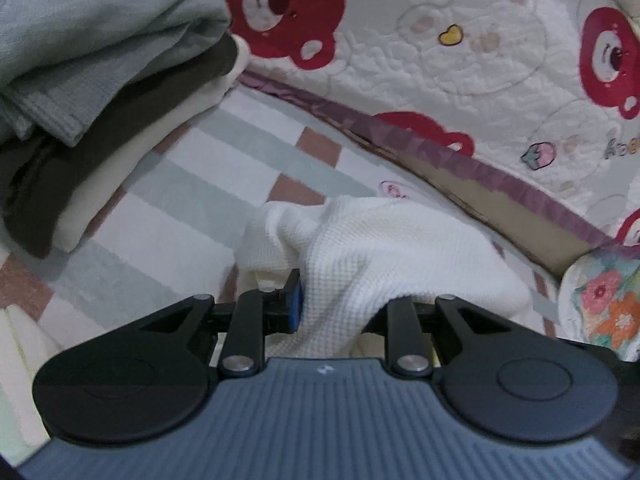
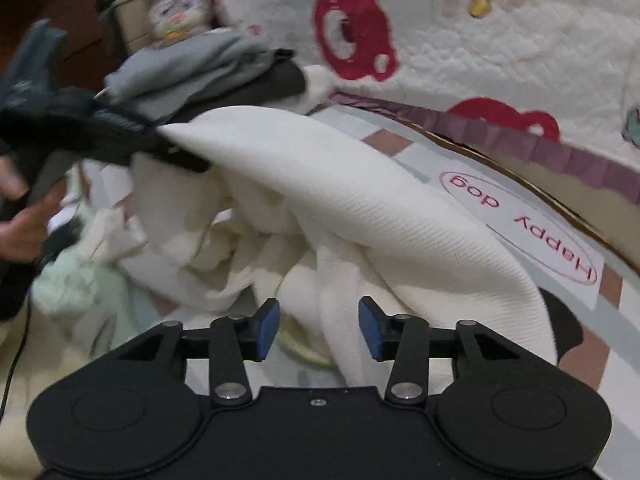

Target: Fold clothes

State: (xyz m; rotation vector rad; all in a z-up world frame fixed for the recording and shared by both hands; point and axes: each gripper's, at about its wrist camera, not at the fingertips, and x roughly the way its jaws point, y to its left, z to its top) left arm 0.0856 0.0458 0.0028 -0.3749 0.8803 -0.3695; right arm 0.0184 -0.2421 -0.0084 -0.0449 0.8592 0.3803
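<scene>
the white waffle-knit garment [image 1: 384,248] lies in a loose heap on a striped sheet [image 1: 192,184] of pale green, white and pink-brown bands. the left claw [image 1: 344,304] pinches a bunched fold of it: one blue pad [image 1: 295,300] shows against the cloth, the other is buried under it. the right claw [image 2: 319,328] is spread, its two blue pads apart and pressing on nothing, with the heap just ahead of them and part of the white cloth lying between.

behind the heap to the left sits a stack of folded clothes [image 1: 100,80], grey-green on top, dark brown under it, cream at the bottom. along the back runs a purple frill [image 1: 460,156] edging a white quilt [image 1: 460,60] printed with red bear faces and a small yellow heart. a flowered cloth [image 1: 608,304] shows at the right edge of the left view.

printed on the sheet, seen upside down inside a red oval, are the words "happy dog" [image 2: 520,216]; only the right view shows them whole.

the right view alone shows the left claw from outside, a hand [image 2: 24,216] on its handle, lifting a corner of the white garment, with pale green cloth [image 2: 80,292] below and a blurred plush toy [image 2: 176,8] behind the stack.
</scene>
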